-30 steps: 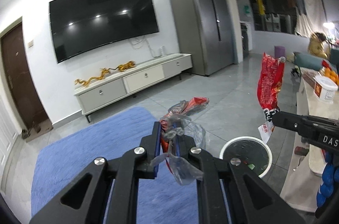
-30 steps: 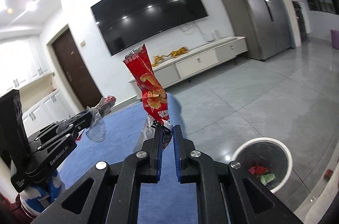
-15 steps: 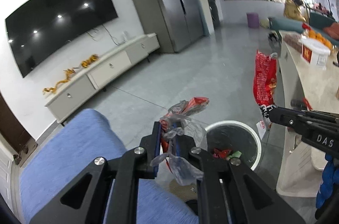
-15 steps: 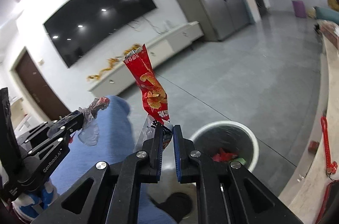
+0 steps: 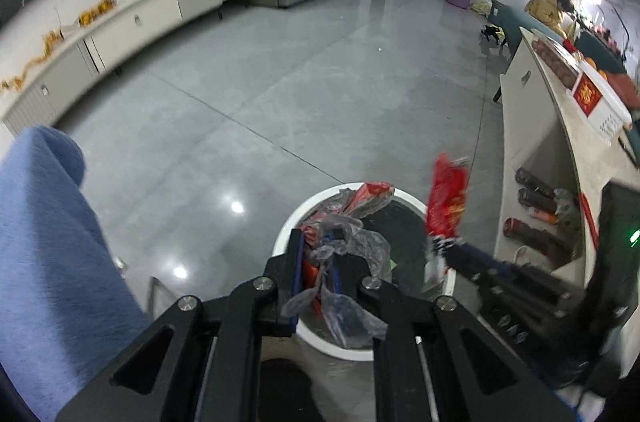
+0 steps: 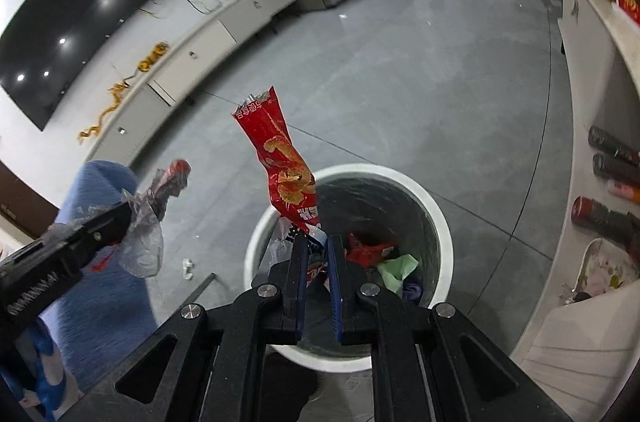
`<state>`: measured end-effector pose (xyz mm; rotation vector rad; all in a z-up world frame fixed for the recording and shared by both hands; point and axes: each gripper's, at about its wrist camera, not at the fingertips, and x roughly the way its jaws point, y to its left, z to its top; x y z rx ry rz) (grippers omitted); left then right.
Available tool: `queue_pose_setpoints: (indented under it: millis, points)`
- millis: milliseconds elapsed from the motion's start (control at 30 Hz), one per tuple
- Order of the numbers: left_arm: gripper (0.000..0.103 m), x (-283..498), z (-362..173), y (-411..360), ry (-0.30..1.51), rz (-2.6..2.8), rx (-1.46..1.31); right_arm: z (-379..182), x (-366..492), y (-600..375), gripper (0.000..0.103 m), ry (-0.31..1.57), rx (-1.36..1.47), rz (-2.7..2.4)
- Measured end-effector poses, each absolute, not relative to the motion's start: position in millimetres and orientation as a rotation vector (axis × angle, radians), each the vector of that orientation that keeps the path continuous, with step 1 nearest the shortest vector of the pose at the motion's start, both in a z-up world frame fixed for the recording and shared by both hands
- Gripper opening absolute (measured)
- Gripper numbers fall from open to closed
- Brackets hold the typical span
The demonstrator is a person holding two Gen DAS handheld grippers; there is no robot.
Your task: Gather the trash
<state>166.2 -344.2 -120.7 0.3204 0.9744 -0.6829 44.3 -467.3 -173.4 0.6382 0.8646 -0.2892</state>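
Drop step. Landmark is the white bin (image 6: 434, 218) on the grey floor (image 5: 280, 94).

Nearest first: my right tongs (image 6: 318, 258) are clenched on the bottom end of a red snack bag (image 6: 286, 162). The bag stands up and leans away over the near-left part of the bin's rim, and the tongs' tips sit right above the bin mouth. My left tongs (image 5: 316, 262) are clenched on a crumpled clear plastic wrapper (image 5: 352, 242) with a red scrap in it — in the left wrist view it hangs over the bin's near rim, while the right wrist view puts it left of the bin, over the blue cloth (image 6: 100, 222).

Inside the bin: red and green trash already at the bottom. A small white scrap (image 6: 187, 268) lies on the floor just left of the bin.

Next, as I judge it: release the right tongs so the bag falls in, bring the left further over the mouth — then release. Risk: the light wrapper clings to a pad or drifts outside.

Beyond the bin, to its right: a desk (image 5: 592, 158) with dark bottles (image 6: 608, 182) on its shelf.
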Motion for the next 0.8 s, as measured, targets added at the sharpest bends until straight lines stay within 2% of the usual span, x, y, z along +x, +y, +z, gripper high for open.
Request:
queue_pose_setpoints:
  millis: [100,133,167,233,400,467,500,533,800]
  points:
    - [0.012,177,-129,-350,1.01,-0.697,0.29,-184,48,-470,0.011,0.896,0.636,-0.316]
    - [0.012,180,-134,-353,1.031,-0.702,0.277,-188,49,-471,0.014,0.905,0.635,-0.325]
    - [0.012,183,-137,-353,1.048,-0.706,0.268,-191,51,-474,0.024,0.914,0.634,-0.336]
    - [0.013,185,-141,-356,1.064,-0.709,0.265,-193,50,-474,0.034,0.92,0.624,-0.358]
    - [0.014,179,-141,-361,1.053,-0.706,0.283,-179,39,-466,0.038,0.908,0.581,-0.383]
    - [0.032,176,-140,-366,1.045,-0.7,0.288,-174,37,-464,0.042,0.899,0.571,-0.394]
    - [0.058,175,-139,-366,1.03,-0.692,0.287,-170,34,-462,0.042,0.894,0.566,-0.4]
    - [0.069,174,-137,-366,1.013,-0.683,0.285,-167,32,-460,0.043,0.89,0.56,-0.407]
    - [0.069,159,-117,-350,0.944,-0.617,0.285,-138,7,-446,0.049,0.857,0.478,-0.485]
